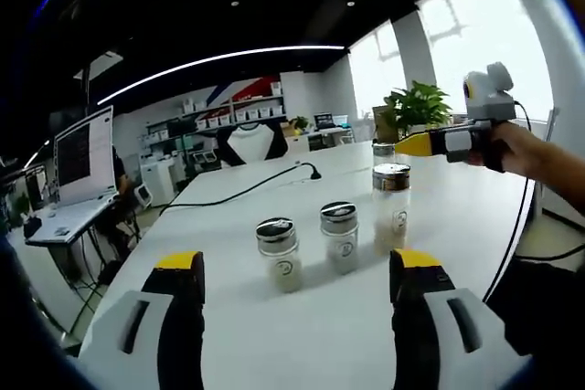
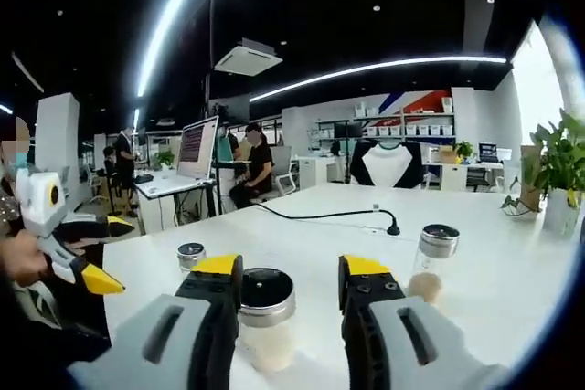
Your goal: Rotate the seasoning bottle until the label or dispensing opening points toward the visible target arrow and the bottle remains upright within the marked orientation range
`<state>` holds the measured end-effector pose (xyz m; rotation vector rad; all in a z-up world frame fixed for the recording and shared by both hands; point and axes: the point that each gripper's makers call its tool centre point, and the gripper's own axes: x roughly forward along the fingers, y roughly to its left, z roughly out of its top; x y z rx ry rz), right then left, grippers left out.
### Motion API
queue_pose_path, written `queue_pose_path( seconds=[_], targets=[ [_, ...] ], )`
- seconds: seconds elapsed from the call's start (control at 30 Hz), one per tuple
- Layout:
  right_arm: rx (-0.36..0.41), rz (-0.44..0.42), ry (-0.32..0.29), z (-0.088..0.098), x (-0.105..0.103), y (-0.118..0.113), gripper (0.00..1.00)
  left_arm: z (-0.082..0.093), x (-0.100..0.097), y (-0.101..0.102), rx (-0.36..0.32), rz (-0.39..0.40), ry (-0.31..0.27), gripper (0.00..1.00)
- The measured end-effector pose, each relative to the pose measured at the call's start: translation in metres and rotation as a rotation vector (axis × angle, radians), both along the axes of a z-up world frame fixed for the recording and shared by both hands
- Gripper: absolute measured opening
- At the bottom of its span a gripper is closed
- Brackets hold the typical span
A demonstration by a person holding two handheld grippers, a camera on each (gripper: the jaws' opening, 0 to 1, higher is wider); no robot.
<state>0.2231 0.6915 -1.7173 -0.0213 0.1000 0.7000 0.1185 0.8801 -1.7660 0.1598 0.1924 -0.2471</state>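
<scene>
White worktop [image 1: 274, 317] runs through an open office, with desks, screens and seated people at the far left, shelves along the back wall and a potted plant [image 1: 419, 105] by the bright window on the right. A black cable [image 1: 239, 191] trails across the surface.

On the left, the left tongs [image 1: 297, 280] hang spread wide and hold nothing, low over the worktop and short of a row of three seasoning bottles with metal caps: a short one [image 1: 277, 253], a middle one [image 1: 340, 237] and a tall one [image 1: 391, 207] furthest right. The right tongs [image 1: 416, 144] hover above and just beyond the tall bottle.

In the right gripper view, the right tongs [image 2: 288, 280] stand spread with a bottle [image 2: 264, 317] between the jaws, which look not yet pressed on it; which bottle of the row it is I cannot tell for sure. Another bottle [image 2: 436, 262] stands to its right, a third cap [image 2: 191, 254] to its left.

No arrow or marking is visible. The step looks like the approach to the grip. Next the right tongs would need to squeeze the body squarely, then twist about its upright axis without tipping it.
</scene>
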Motion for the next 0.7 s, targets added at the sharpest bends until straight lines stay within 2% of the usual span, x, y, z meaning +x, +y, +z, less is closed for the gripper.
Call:
queue_pose_path(
  seconds=[0.07,0.17,0.27,0.33,0.47,0.7],
  targets=[
    [-0.008,-0.028,-0.008,0.004,0.007,-0.011,0.42,0.002,0.000,-0.002,-0.007,-0.010,-0.003,0.89],
    [0.018,-0.079,-0.002,0.010,0.015,-0.026,0.45,0.003,0.000,-0.007,-0.027,-0.033,-0.004,0.91],
    [-0.034,-0.128,-0.022,0.009,0.029,-0.046,0.47,0.004,0.000,-0.010,-0.020,-0.054,-0.004,0.93],
    [-0.033,-0.144,-0.014,0.007,0.036,-0.055,0.48,0.003,0.001,-0.014,-0.008,-0.082,0.010,0.93],
    [-0.026,-0.176,0.029,-0.002,0.055,-0.069,0.51,0.000,0.003,-0.017,-0.014,-0.105,0.018,0.96],
    [-0.040,-0.221,0.059,-0.020,0.091,-0.082,0.53,-0.001,0.005,-0.014,-0.006,-0.099,0.029,0.96]
  ],
)
